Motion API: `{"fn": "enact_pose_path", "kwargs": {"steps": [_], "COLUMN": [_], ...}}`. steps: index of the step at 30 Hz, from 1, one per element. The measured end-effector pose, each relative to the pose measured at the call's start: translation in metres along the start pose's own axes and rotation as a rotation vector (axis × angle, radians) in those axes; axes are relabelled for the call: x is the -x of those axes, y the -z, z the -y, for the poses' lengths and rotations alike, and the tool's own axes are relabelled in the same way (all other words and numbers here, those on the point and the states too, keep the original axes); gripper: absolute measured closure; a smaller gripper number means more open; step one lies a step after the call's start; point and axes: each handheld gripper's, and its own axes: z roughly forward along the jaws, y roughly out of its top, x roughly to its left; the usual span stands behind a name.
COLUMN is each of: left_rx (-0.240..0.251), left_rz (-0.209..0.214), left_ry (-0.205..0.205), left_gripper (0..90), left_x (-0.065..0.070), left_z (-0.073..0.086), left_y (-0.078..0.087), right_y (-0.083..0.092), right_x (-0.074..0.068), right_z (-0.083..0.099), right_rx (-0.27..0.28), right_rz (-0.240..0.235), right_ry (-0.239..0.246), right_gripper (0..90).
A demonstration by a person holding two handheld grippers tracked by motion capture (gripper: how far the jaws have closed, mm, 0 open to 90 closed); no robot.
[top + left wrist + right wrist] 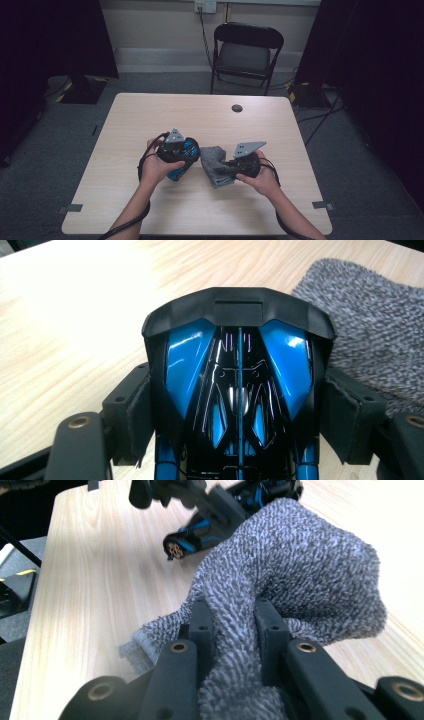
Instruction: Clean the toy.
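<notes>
Left gripper [239, 405] is clamped across the glossy blue-and-black toy car body [239, 370], one pad on each flank. Jaws stand wide because the shell is wide, but the pads look seated on it. In the high view I hold the car [184, 159] just above the light wood table [165, 115], slightly left of centre.

Right gripper [234, 630] is pinched tight on a bunched fold of the grey speckled terry cloth [300, 570]. Cloth [214, 162] sits between my two hands, close against the car's right side; I can't tell whether it's touching.

I read this as wiping the car with the cloth. How I'd do it well:
- Keep the left clamp steady and the car off the table so it doesn't skid. The glossy shell is probably slippery, so no twisting against the pads.
- Lead with the loose puffed end of the cloth, not the jaw tips. Hard black jaws on that gloss would scratch.
- Stroke along the body lines, light pressure, pushing toward the left pads' hold, not across it.
- Watch the wheel [176, 549]; terry loops could snag there.
</notes>
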Motion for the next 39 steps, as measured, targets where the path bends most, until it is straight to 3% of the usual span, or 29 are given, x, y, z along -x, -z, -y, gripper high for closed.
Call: {"fn": "enact_pose_path", "kwargs": {"steps": [10,17,23,31,39], "left_rx": [0.019,0.029,0.026,0.017,0.001], "left_rz": [0.013,0.049,0.073,0.109,0.122], "left_ry": [-0.009,-0.026,-0.046,-0.071,-0.08], "left_gripper": [25.6,25.6,25.6,25.6,25.6], "left_x": [0.003,0.013,0.021,0.033,0.035], "left_z": [-0.009,-0.016,-0.019,-0.023,-0.021], "left_y": [0.008,0.007,0.006,0.0,-0.003], "right_y": [0.011,0.012,0.011,0.005,-0.001], "right_x": [0.016,0.039,0.05,0.051,0.043], "right_z": [0.0,-0.016,-0.031,-0.049,-0.057], "right_rx": [0.022,0.02,0.025,0.022,0.027], "right_rz": [0.051,0.098,0.117,0.106,0.077], "right_ry": [-0.04,-0.07,-0.073,-0.051,-0.026], "right_gripper": [74.7,74.7,74.6,74.5,74.5]}}
